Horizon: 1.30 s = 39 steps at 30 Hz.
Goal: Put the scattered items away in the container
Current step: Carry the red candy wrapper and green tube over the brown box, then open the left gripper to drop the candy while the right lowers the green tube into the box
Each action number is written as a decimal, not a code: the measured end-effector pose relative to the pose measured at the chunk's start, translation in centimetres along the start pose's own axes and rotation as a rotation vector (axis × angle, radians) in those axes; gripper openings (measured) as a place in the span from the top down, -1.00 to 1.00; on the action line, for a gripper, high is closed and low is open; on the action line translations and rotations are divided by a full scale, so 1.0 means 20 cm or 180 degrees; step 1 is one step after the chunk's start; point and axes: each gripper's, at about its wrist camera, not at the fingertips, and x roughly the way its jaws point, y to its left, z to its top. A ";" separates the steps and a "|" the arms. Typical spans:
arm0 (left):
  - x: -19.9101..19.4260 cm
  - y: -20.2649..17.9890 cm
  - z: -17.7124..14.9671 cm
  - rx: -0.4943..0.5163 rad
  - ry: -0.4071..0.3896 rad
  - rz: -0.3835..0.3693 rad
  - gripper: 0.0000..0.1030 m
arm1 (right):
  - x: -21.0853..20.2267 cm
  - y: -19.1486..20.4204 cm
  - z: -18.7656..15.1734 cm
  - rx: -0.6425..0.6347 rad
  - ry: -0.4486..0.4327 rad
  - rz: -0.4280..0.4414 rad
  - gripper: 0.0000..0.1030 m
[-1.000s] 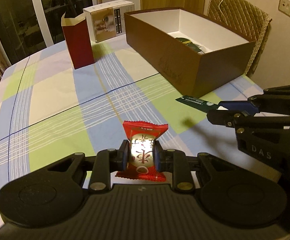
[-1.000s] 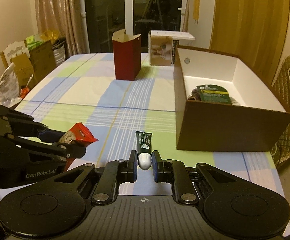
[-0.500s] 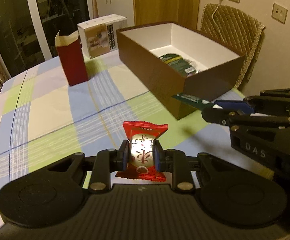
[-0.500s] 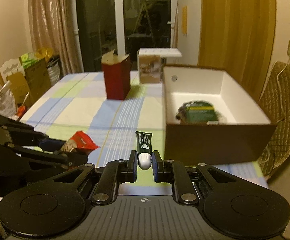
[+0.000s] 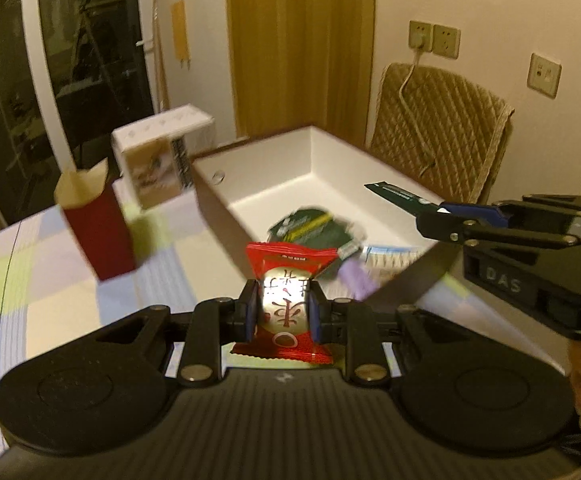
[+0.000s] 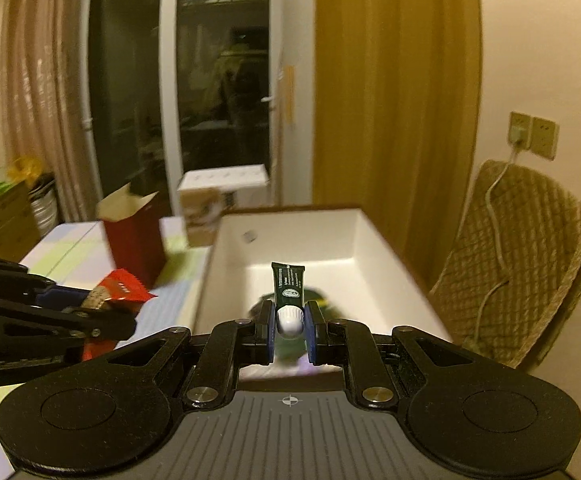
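My left gripper (image 5: 283, 312) is shut on a red snack packet (image 5: 288, 280) and holds it in the air at the near edge of the open brown box with white inside (image 5: 290, 168). My right gripper (image 6: 289, 330) is shut on the white cap of a dark green tube (image 6: 288, 290), held over the same box (image 6: 330, 240). The right gripper also shows in the left wrist view (image 5: 438, 216) with the tube (image 5: 400, 196) above the box's right side. A green packet (image 5: 310, 226), a white-blue item (image 5: 390, 256) and a purple item (image 5: 356, 280) lie in the box.
A tall open red carton (image 5: 96, 228) and a white printed box (image 5: 158, 156) stand on the checked tablecloth (image 5: 30, 280) left of the container. A quilted chair back (image 5: 438, 132) stands behind the box against the wall. Glass doors are at the far left.
Both grippers have risen and moved forward with their items, from over the tablecloth to above the box. The box interior and its contents now show from higher up.
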 end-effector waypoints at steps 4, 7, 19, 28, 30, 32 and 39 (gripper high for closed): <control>0.10 -0.05 0.09 0.0073 -0.0047 -0.0040 0.60 | 0.08 -0.10 0.01 0.0177 -0.0061 -0.0179 0.67; 0.18 -0.07 0.13 0.0089 -0.0063 -0.0063 0.60 | 0.13 -0.15 -0.02 0.0292 -0.0068 -0.0249 0.67; 0.45 -0.13 0.17 0.0218 0.0047 -0.0165 0.60 | 0.28 -0.21 -0.07 0.0317 0.0116 -0.0258 0.67; 0.55 -0.14 0.15 0.0220 0.0147 -0.0192 0.60 | 0.32 -0.23 -0.09 0.0361 0.0191 -0.0275 0.67; 0.56 -0.14 0.15 0.0217 0.0152 -0.0194 0.60 | 0.33 -0.24 -0.09 0.0363 0.0201 -0.0275 0.67; 0.57 -0.14 0.15 0.0207 0.0152 -0.0195 0.60 | 0.33 -0.24 -0.10 0.0356 0.0210 -0.0269 0.67; 0.58 -0.14 0.15 0.0207 0.0145 -0.0181 0.58 | 0.34 -0.23 -0.10 0.0362 0.0220 -0.0266 0.67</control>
